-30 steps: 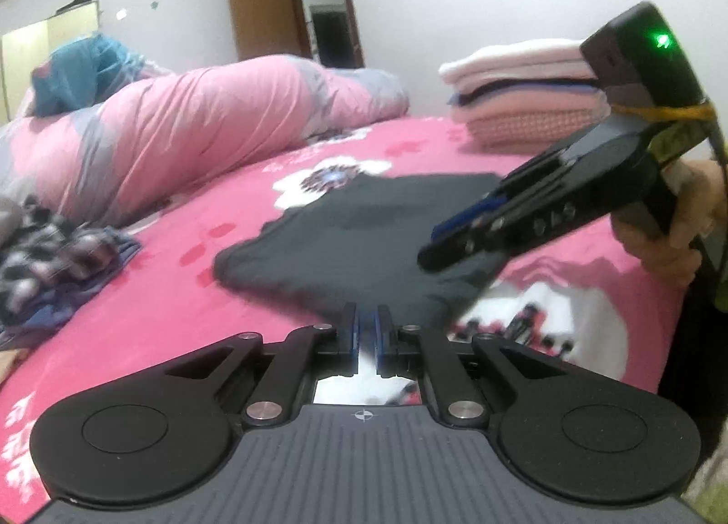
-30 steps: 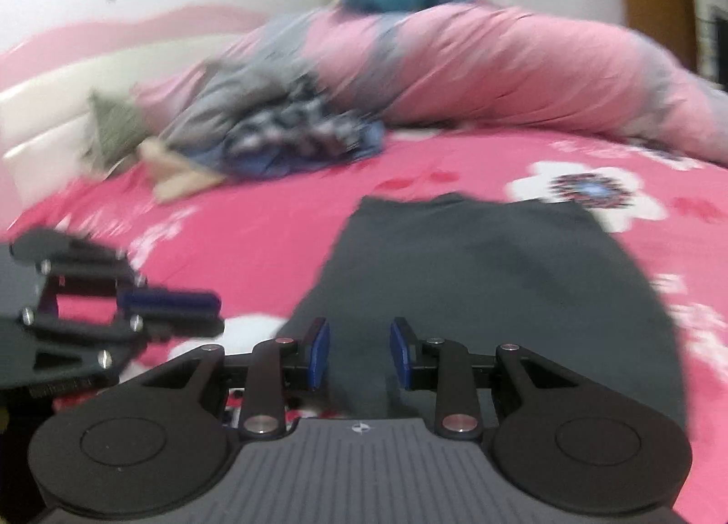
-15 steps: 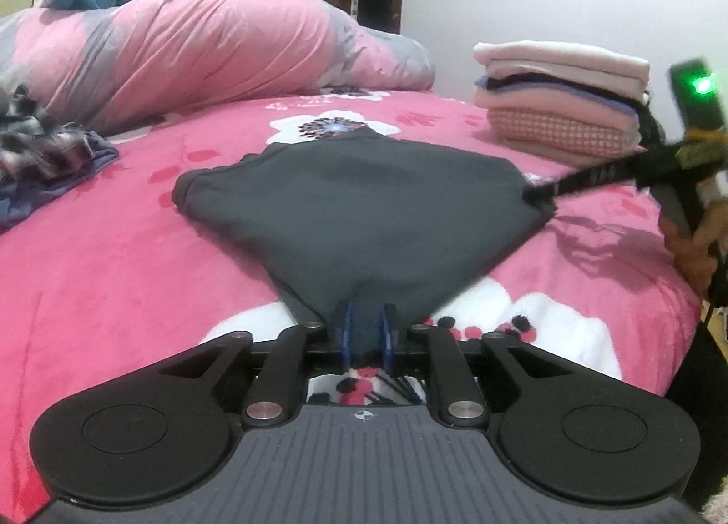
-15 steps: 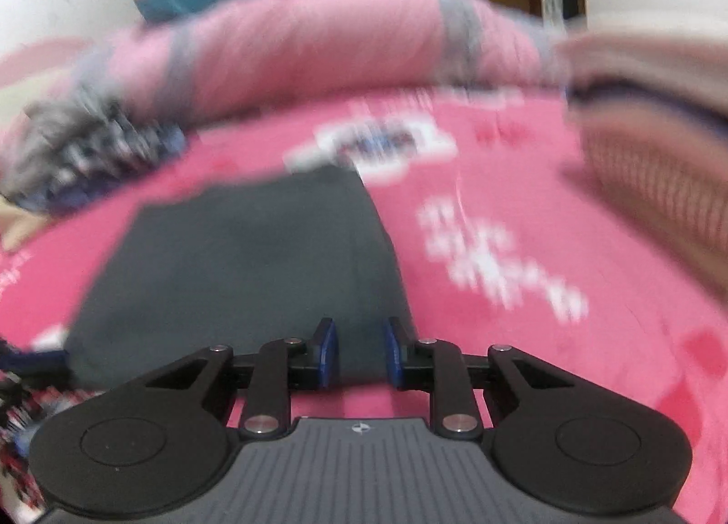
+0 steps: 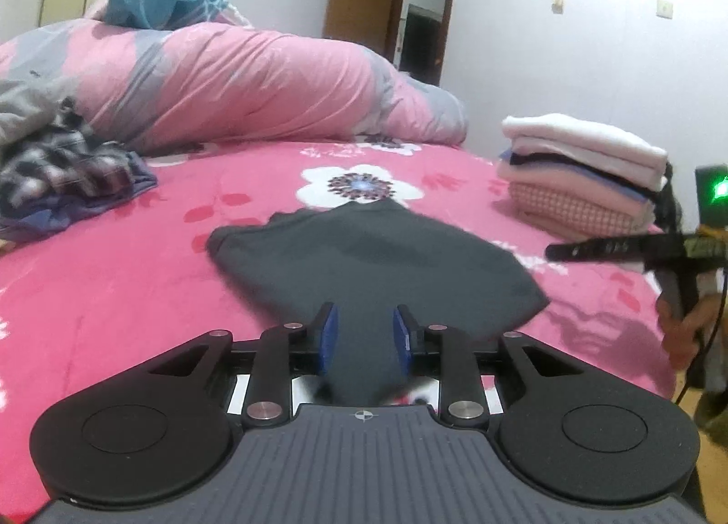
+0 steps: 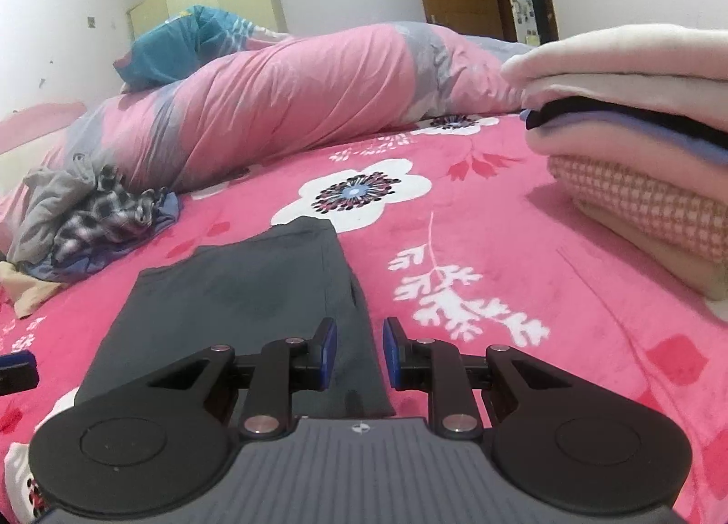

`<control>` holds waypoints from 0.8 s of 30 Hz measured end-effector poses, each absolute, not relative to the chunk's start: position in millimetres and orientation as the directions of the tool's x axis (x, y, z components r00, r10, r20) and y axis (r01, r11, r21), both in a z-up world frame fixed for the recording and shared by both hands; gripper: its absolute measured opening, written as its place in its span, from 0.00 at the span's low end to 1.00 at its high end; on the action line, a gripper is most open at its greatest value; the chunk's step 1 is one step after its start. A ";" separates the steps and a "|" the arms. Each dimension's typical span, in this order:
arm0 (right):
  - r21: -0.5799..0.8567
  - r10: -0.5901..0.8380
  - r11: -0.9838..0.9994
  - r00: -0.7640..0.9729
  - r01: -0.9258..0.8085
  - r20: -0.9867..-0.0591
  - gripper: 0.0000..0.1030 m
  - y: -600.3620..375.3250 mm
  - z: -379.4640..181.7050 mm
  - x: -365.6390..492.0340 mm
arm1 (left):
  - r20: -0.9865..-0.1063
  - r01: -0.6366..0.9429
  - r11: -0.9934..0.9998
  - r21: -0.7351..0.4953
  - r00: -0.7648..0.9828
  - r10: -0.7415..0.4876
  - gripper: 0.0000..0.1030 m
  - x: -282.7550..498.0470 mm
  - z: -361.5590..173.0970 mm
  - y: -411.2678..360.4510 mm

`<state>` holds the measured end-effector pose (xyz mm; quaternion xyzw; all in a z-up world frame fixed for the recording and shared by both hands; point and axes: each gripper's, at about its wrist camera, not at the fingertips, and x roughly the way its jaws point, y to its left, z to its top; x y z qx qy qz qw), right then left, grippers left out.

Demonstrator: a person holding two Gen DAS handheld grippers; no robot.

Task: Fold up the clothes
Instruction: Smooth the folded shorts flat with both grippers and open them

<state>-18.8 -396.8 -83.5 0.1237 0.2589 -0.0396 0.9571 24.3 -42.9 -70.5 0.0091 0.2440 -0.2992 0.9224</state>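
A dark grey garment (image 5: 373, 260) lies folded flat on the pink flowered bed (image 5: 113, 274). My left gripper (image 5: 364, 328) sits low over its near corner; its jaws are opening, the cloth lies between them and the pads do not press it. In the right wrist view the same garment (image 6: 236, 296) runs away from me. My right gripper (image 6: 359, 342) hovers over its near right edge with the pads apart and nothing pinched. From the left wrist view the right gripper (image 5: 553, 251) shows edge-on to the right of the garment, held by a hand (image 5: 682, 324).
A stack of folded clothes (image 5: 582, 173) stands at the bed's right side, close to the right gripper (image 6: 637, 137). A heap of unfolded clothes (image 5: 59, 169) lies at the left. A rolled pink and grey duvet (image 5: 227, 83) runs along the back.
My left jaws went from shut on the garment's near corner to apart. The right gripper swung from the garment's middle to its right edge, toward the folded stack.
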 end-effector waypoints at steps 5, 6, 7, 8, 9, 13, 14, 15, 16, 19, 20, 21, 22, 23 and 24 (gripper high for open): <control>0.197 -0.032 0.965 0.824 0.173 -0.566 0.23 -399.3 -109.6 -9.7 | -0.631 0.479 0.873 -0.088 0.652 -0.421 0.28 54.8 -94.6 -79.9; 0.190 -0.036 0.964 0.805 0.183 -0.592 0.23 -400.3 -117.7 -6.0 | -0.651 0.462 0.883 -0.082 0.646 -0.399 0.28 57.2 -100.3 -84.6; 0.192 -0.037 0.963 0.797 0.190 -0.603 0.23 -401.6 -120.9 -4.1 | -0.671 0.446 0.892 -0.076 0.639 -0.376 0.28 59.6 -106.1 -89.3; 0.195 -0.037 0.962 0.798 0.191 -0.601 0.23 -402.3 -119.5 -3.5 | -0.674 0.435 0.898 -0.070 0.642 -0.364 0.30 59.4 -108.3 -91.9; 0.191 -0.040 0.963 0.798 0.192 -0.601 0.23 -401.5 -119.0 -3.0 | -0.674 0.425 0.903 -0.065 0.648 -0.354 0.31 58.4 -109.7 -94.1; 0.170 -0.058 0.965 0.796 0.199 -0.603 0.23 -396.7 -121.5 -3.0 | -0.685 0.398 0.916 -0.046 0.655 -0.319 0.37 57.4 -109.6 -100.8; 0.174 -0.059 0.964 0.799 0.201 -0.599 0.23 -397.1 -122.4 -4.2 | -0.688 0.392 0.919 -0.042 0.656 -0.311 0.38 57.2 -109.4 -102.4; 0.186 -0.057 0.961 0.804 0.205 -0.592 0.24 -398.2 -122.5 -5.6 | -0.691 0.385 0.922 -0.037 0.657 -0.302 0.38 56.9 -109.3 -104.1; 0.204 -0.053 0.956 0.812 0.208 -0.581 0.24 -400.2 -122.3 -8.4 | -0.692 0.379 0.925 -0.032 0.660 -0.294 0.39 57.2 -109.1 -106.1; 0.285 -0.035 0.931 0.831 0.230 -0.555 0.25 -414.9 -121.0 -17.0 | -0.688 0.360 0.933 0.007 0.679 -0.256 0.41 52.7 -109.5 -113.6; 0.319 -0.024 0.918 0.835 0.237 -0.550 0.25 -420.4 -121.5 -19.4 | -0.686 0.348 0.937 0.019 0.686 -0.241 0.41 50.8 -109.5 -116.0; 0.346 -0.018 0.906 0.839 0.243 -0.543 0.25 -424.6 -121.9 -21.6 | -0.684 0.337 0.941 0.031 0.693 -0.226 0.42 48.9 -109.6 -118.4; 0.367 -0.015 0.896 0.844 0.249 -0.536 0.25 -428.1 -122.1 -23.4 | -0.683 0.324 0.945 0.037 0.698 -0.213 0.42 47.8 -109.6 -120.3; 0.388 -0.012 0.886 0.849 0.255 -0.529 0.25 -431.5 -122.3 -25.3 | -0.683 0.311 0.949 0.042 0.702 -0.200 0.42 47.0 -109.5 -122.1; 0.404 -0.009 0.878 0.852 0.258 -0.524 0.25 -434.0 -122.6 -26.8 | -0.683 0.298 0.953 0.047 0.706 -0.187 0.42 46.1 -109.4 -123.8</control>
